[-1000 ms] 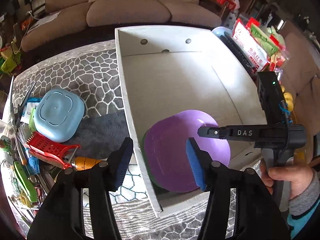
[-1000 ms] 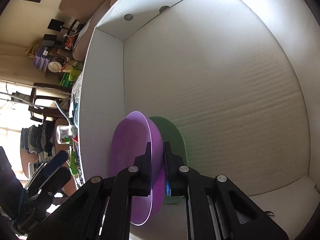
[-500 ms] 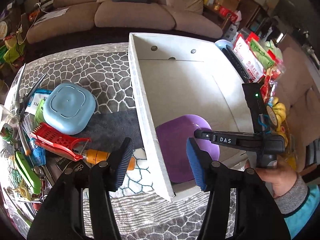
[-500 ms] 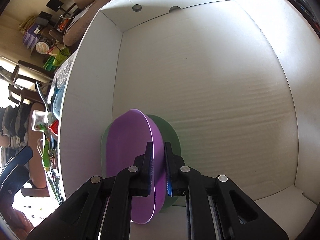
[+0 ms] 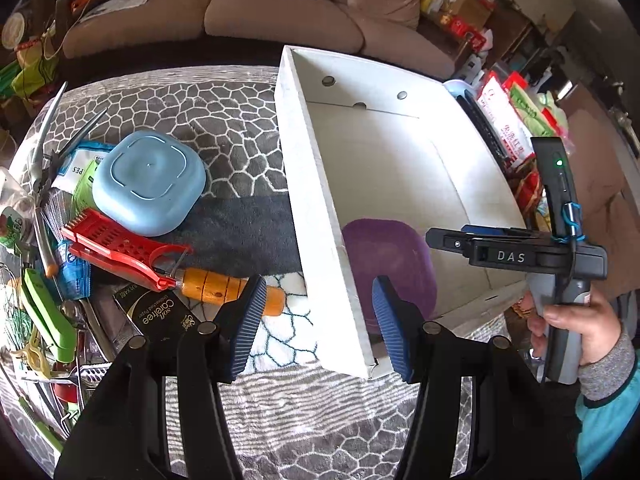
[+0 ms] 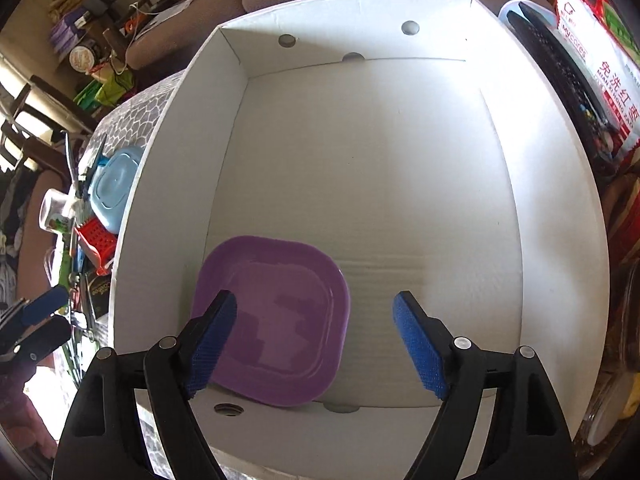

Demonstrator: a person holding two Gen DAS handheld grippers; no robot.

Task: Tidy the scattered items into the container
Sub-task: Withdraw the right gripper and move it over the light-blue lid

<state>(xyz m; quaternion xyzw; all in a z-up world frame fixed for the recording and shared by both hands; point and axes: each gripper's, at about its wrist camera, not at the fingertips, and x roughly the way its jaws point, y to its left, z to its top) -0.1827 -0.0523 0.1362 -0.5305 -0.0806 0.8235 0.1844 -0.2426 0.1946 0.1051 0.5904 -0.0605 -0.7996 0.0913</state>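
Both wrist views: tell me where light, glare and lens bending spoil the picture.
Right wrist view: sunlight washes out the white box's right wall and glares on the purple plate; the left edge is dark. Left wrist view: even light, sharp; the fisheye bows the box and darkens the corners.

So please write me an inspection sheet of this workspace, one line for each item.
Surface: grey blanket with white cobble pattern covers it.
Job's things: white cardboard box holds a purple square plastic plate, lying flat near the left wall.
Clutter: left of the box, light blue square lidded container, red plastic grater, orange wooden handle, long metal tongs.
Grippers: left gripper open, empty, over the box's near corner; right gripper opening, empty, above the plate.
Cables: nothing seen on the surface.
Surroundings: beige sofa; red snack packets right of the box.
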